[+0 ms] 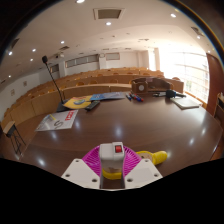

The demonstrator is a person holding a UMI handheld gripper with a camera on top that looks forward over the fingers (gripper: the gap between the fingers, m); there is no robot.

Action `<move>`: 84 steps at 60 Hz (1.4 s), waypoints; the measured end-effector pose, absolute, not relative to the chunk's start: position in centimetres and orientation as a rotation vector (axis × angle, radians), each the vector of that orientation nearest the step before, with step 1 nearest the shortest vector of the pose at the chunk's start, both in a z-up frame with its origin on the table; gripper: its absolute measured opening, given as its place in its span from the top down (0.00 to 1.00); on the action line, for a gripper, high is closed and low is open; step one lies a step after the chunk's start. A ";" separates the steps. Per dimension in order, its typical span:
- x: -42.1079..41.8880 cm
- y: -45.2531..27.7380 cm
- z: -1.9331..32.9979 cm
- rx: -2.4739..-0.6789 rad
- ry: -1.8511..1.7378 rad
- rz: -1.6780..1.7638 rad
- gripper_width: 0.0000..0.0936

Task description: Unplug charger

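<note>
Gripping white charger (111, 154) — gripper (111, 163) fingers pressing.

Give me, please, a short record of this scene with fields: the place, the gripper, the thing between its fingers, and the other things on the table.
place: large room with ceiling lights, dark glossy table
gripper: gripper low over the table's near edge, pink pads facing inward
between fingers: white charger with a red mark; contact with the pads cannot be told
beside it: yellow object, partly hidden
farther on the table: white paper, brown box
</note>
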State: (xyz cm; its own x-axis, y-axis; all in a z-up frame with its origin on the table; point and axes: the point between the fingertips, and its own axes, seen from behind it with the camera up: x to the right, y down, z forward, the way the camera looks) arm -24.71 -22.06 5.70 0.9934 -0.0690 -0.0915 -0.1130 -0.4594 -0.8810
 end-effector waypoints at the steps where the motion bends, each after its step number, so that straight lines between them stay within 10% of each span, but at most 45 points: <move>1: -24.7 -22.1 5.7 -2.049 0.128 0.052 0.75; 8: -25.3 -21.5 7.2 -1.990 0.045 0.027 0.75; 15: -25.8 -20.0 29.1 -1.506 -0.082 -0.054 0.75; 23: -21.4 -18.6 37.7 -1.420 0.013 0.047 0.76; 53: -4.3 -20.8 5.5 -2.018 0.245 0.131 0.65; 64: -1.5 -21.5 2.5 -2.093 0.255 0.121 0.51; 71: 1.3 -22.0 3.2 -2.105 0.247 0.041 0.08; 84: 3.2 -25.0 8.5 -2.036 0.186 -0.118 0.09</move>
State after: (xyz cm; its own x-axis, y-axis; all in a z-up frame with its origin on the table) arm 3.21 -25.05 8.51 0.9831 -0.1828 0.0032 -0.0802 -0.4468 -0.8910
